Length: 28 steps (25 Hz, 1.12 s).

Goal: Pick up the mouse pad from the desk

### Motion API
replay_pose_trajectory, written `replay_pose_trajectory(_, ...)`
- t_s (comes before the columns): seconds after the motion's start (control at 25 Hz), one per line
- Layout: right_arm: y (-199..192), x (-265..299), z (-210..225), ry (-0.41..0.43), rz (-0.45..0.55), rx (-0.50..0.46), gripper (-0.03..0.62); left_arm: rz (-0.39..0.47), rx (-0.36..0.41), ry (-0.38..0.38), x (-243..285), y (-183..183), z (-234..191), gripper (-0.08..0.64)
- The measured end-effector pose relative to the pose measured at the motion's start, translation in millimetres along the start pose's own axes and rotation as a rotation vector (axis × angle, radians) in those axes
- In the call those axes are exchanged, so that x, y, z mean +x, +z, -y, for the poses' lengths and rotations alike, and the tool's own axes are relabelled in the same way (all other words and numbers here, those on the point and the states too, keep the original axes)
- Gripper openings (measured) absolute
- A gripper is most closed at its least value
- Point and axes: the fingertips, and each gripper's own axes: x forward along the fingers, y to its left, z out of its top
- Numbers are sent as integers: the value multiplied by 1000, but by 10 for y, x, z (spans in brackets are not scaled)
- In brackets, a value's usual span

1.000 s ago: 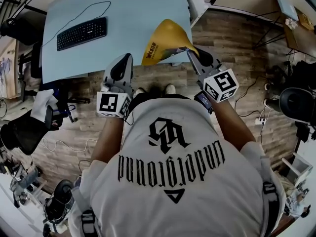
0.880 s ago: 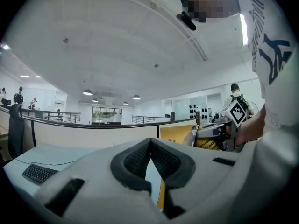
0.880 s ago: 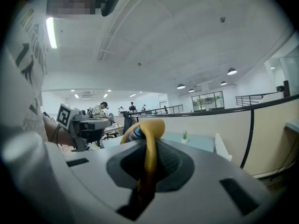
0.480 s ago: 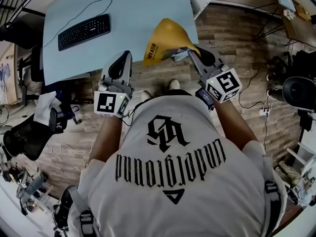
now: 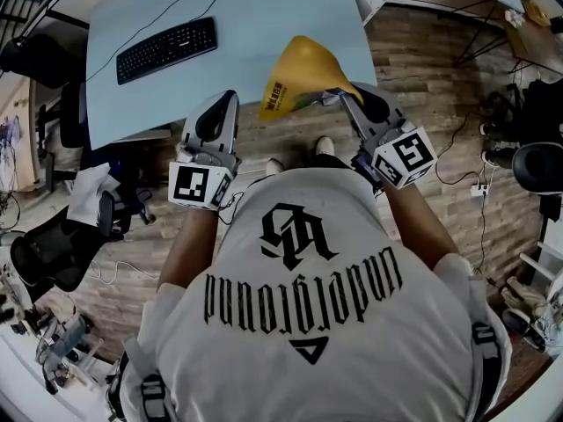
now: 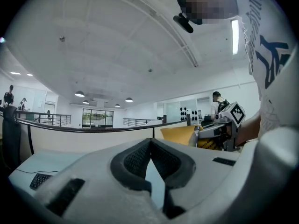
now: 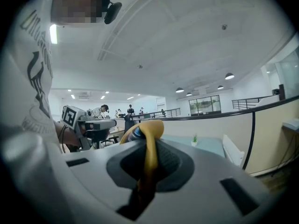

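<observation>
The yellow mouse pad is lifted and curls upward over the near right corner of the light blue desk. My right gripper is shut on the pad's right edge. In the right gripper view the pad stands as a thin yellow strip pinched between the pads. My left gripper hovers at the desk's near edge, left of the pad and apart from it. Its fingertips meet with nothing between them. From the left gripper view the pad and the right gripper show to the right.
A black keyboard with its cable lies on the desk's left part. A black office chair and clutter stand at the left on the wooden floor. Cables and dark equipment lie at the right.
The person has stepped, and the desk and keyboard have shifted rightward in the head view. Both grippers moved along together. The pad stays pinched in the right gripper.
</observation>
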Motion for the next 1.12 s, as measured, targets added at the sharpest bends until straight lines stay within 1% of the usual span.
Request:
replay_pose_trajectory(0.28,-31,114,-599,-3,13,-22,25,19,-2,-21,-466,-1,-213,8)
replay_pose_trajectory(0.48,-22,173,-883,-12,19,-23,25,31,-5,-30,-699,3,-344,8)
replay_pose_trajectory(0.72,-22,229,-1075,-19,22,-24,25,23,-24,-37,-838,-72,-438,8)
replay_pose_trajectory(1.12,-45,192,-1235,-39,24,-31,25,38,-36,-54,-938,-85,-425,8)
